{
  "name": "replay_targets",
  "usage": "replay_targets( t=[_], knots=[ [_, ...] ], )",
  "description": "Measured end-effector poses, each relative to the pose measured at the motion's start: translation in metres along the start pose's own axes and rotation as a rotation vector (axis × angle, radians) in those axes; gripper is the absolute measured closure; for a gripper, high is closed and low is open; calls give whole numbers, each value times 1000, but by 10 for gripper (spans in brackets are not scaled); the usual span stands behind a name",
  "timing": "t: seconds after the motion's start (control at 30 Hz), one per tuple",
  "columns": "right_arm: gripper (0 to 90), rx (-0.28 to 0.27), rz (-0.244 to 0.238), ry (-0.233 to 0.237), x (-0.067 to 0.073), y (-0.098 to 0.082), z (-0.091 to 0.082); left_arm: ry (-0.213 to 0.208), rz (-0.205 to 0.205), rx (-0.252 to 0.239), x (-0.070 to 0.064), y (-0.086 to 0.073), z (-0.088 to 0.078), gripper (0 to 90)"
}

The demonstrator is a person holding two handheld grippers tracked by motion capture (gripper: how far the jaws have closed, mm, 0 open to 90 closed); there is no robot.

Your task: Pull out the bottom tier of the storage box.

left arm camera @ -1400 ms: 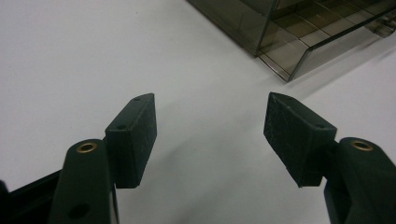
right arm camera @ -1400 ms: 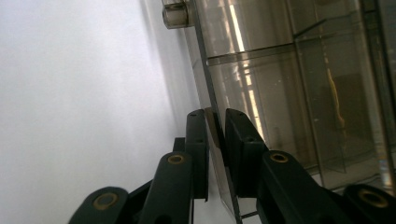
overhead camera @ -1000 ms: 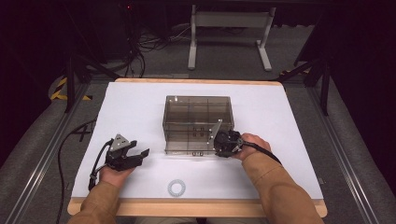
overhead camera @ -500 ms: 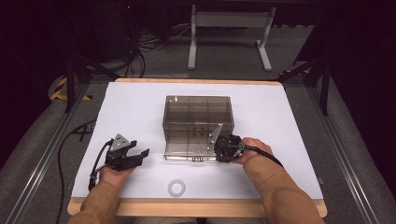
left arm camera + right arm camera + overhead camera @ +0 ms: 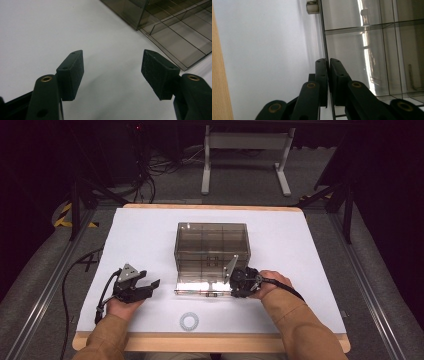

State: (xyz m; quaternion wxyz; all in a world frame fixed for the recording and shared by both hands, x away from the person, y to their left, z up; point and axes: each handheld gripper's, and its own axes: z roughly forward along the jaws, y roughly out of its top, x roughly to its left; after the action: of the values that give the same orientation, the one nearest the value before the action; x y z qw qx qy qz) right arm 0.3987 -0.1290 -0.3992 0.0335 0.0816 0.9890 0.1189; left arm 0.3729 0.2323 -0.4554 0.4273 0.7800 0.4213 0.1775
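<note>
A smoky see-through compartment box [image 5: 211,245] stands in the middle of the white table. Its hinged lid [image 5: 202,287] is folded out toward the near edge and lies low over the table. My right gripper [image 5: 234,287] is at the lid's right corner, shut on the lid's thin edge. In the right gripper view both jaws of the right gripper [image 5: 328,61] pinch that edge, with the lid panel [image 5: 357,50] stretching away beyond. My left gripper [image 5: 151,280] rests on the table left of the lid, open. In the left gripper view, the left gripper [image 5: 112,67] has only bare table between its pads, with the box [image 5: 175,25] off to the upper right.
A small white ring [image 5: 188,321] lies on the table near the front edge, between the two hands. The wooden table edge [image 5: 210,340] runs along the front. A metal stand [image 5: 245,150] and cables sit on the floor beyond the table.
The lid has swung further down toward the table and the near edge, with the right gripper following it. The left gripper has stayed where it was.
</note>
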Motion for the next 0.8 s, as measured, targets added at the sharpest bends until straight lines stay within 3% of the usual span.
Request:
replay_targets(
  t=[0.63,0.8],
  knots=[
    [859,21,-5,33,3,-1,4,1,1,0,0,0,0,354],
    [856,25,14,46,3,-2,4,1,1,0,0,0,0,354]
  ],
)
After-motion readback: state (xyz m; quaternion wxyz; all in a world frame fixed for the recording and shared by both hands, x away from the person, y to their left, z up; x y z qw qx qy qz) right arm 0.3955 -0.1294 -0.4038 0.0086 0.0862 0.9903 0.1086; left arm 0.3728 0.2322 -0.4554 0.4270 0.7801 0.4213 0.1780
